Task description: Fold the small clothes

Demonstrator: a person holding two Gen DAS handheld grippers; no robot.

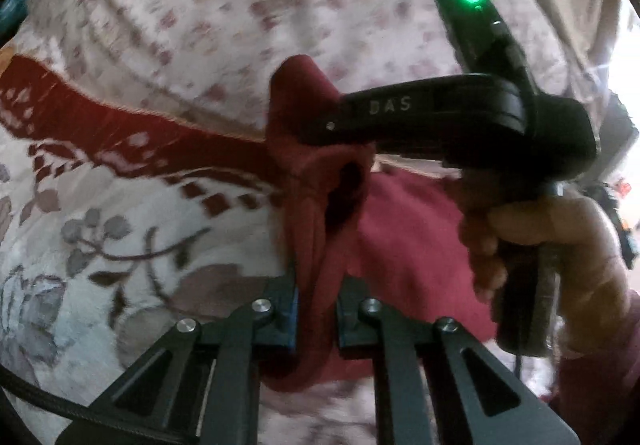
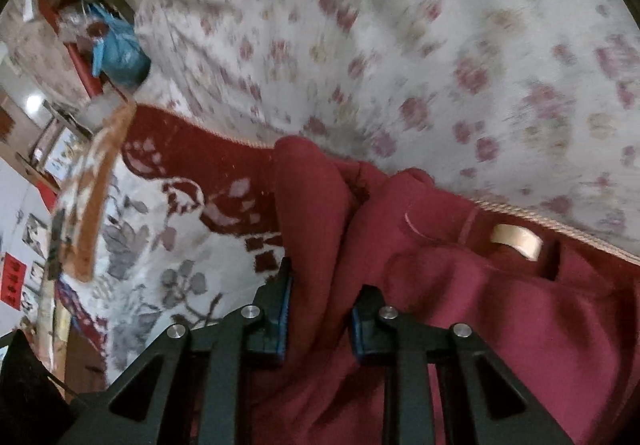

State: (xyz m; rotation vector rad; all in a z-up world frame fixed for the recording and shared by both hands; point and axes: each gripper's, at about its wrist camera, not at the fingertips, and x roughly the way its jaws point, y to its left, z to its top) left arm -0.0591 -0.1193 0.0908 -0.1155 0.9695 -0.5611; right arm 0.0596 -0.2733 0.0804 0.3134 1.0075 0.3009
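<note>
I've got a big floral bedspread filling the whole background, pale with small red flowers, and under it a blanket with a dark red band and grey leaves. That soft flat surface is my folding bed, so everything is worked just above it.

On top sits the task piece, a dark red garment, bunched and partly lifted rather than spread flat. I can see a pale neck label inside it, so I judge this is the collar end facing up. One gathered fold runs up between my two tools, which suggests I'm raising an edge to carry it over.

Now the left gripper: jaws nearly together, clamped on a narrow rope of red cloth.

The right gripper is pinched on a thicker fold, its blue pads pressing both sides. From the left view I see it side-on, biting the top of the bunch, with the person's hand wrapped round its handle.
</note>
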